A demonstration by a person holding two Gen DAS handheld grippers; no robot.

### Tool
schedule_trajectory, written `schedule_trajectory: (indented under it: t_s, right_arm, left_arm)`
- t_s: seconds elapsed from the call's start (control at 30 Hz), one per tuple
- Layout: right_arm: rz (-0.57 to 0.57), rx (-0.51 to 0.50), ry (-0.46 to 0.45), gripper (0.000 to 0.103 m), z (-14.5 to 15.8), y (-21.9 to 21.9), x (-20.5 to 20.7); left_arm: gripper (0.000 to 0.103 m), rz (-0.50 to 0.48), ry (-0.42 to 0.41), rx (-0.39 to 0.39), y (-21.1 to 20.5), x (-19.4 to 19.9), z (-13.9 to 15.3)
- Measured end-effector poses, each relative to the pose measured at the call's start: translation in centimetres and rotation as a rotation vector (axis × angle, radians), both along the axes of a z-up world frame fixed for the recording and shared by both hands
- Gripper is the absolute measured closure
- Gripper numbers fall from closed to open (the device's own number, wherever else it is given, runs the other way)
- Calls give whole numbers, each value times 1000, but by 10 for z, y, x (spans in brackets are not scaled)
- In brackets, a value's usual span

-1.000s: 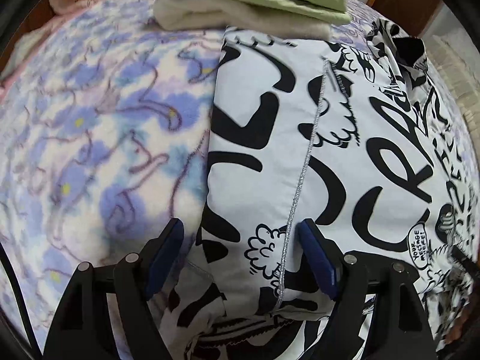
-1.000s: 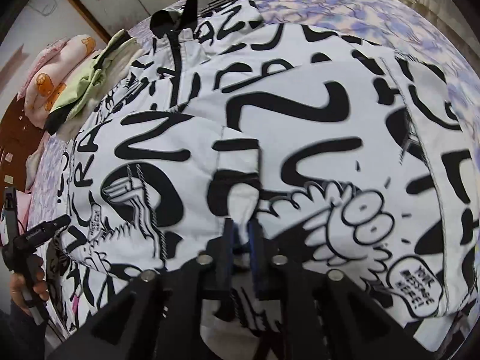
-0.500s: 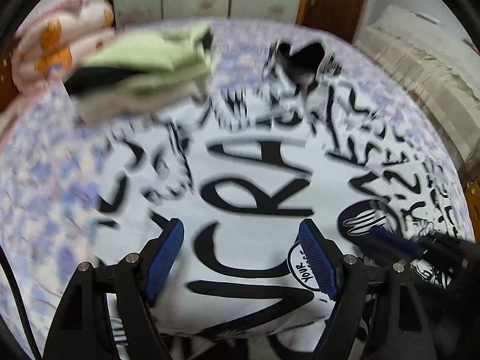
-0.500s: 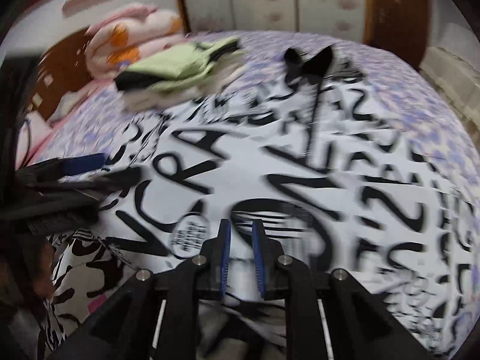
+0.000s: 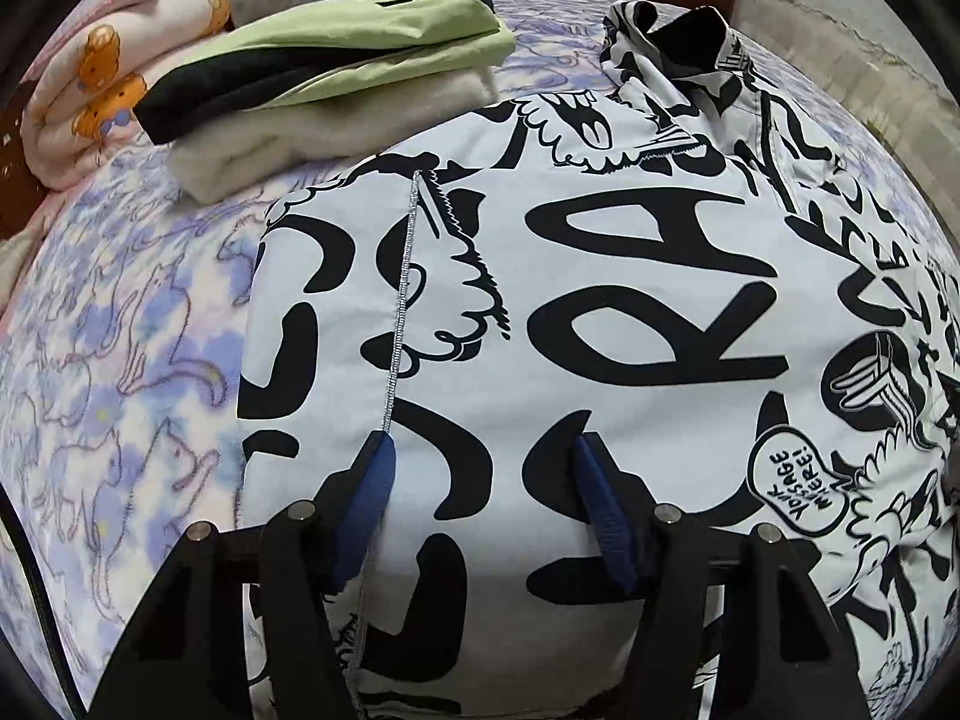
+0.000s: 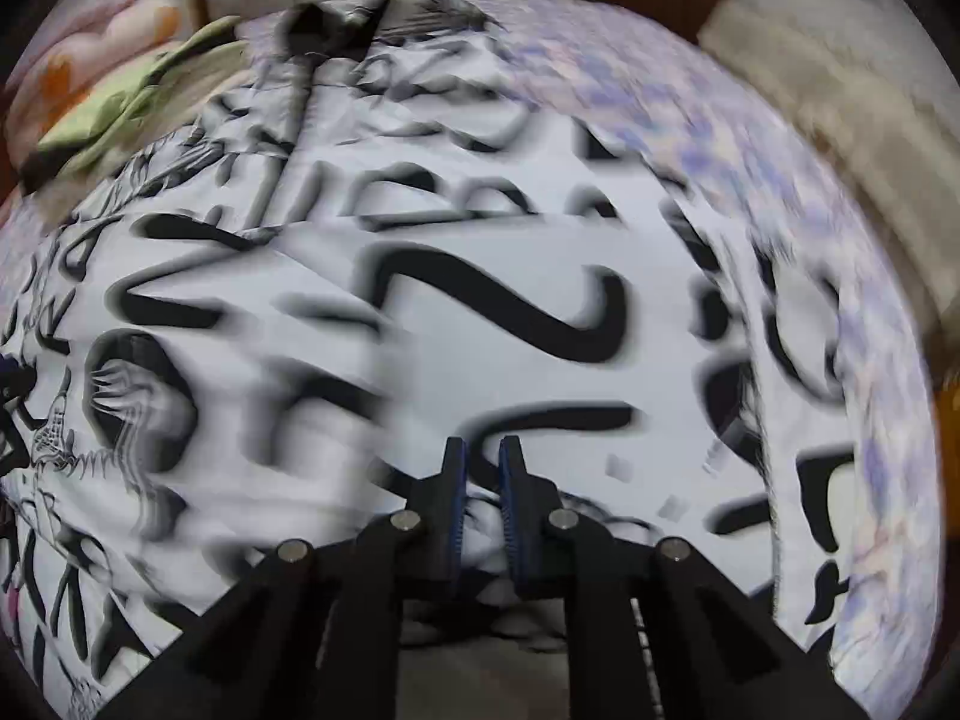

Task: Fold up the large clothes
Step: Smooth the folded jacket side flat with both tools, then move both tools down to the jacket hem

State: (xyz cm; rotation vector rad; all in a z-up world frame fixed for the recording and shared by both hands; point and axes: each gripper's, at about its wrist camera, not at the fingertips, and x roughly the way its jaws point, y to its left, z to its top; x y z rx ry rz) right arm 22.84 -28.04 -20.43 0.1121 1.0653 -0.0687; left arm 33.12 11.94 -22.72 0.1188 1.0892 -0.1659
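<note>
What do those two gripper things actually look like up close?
Both are alike: the left gripper and right gripper each have two black angular plastic arms with round silver screw heads, ending in ribbed blue pads. A thin dark cable curves past the left one's edge.

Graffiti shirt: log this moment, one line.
graffiti shirt flat on bed | left gripper closing over hem | right gripper narrow, grip unclear

The shirt (image 5: 600, 312) lies spread on the bed (image 5: 120, 360); behind it to the left a stack of folded clothes (image 5: 324, 78), a rolled blanket (image 5: 90, 96) farther left
</note>
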Motion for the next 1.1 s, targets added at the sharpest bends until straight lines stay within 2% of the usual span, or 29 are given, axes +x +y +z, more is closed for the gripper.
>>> schedule_trajectory:
  t_s: [0.07, 0.23, 0.37, 0.8, 1.1]
  right_arm:
    - [-6, 25, 4, 92, 2, -7, -6]
    - [0, -14, 8, 92, 4, 2, -14]
    - [0, 30, -6, 92, 12, 13, -20]
    - [69, 90, -108, 92, 74, 45, -76]
    - [110, 84, -207, 92, 132, 56, -135]
  left_arm:
    - [41, 10, 4, -5, -1, 2, -1]
    - [41, 30, 33, 9, -5, 1, 7]
    - [40, 20, 45, 9, -10, -9, 17]
    - [36, -59, -45, -79, -19, -81, 99]
    - [32, -66, -132, -83, -1, -143, 155]
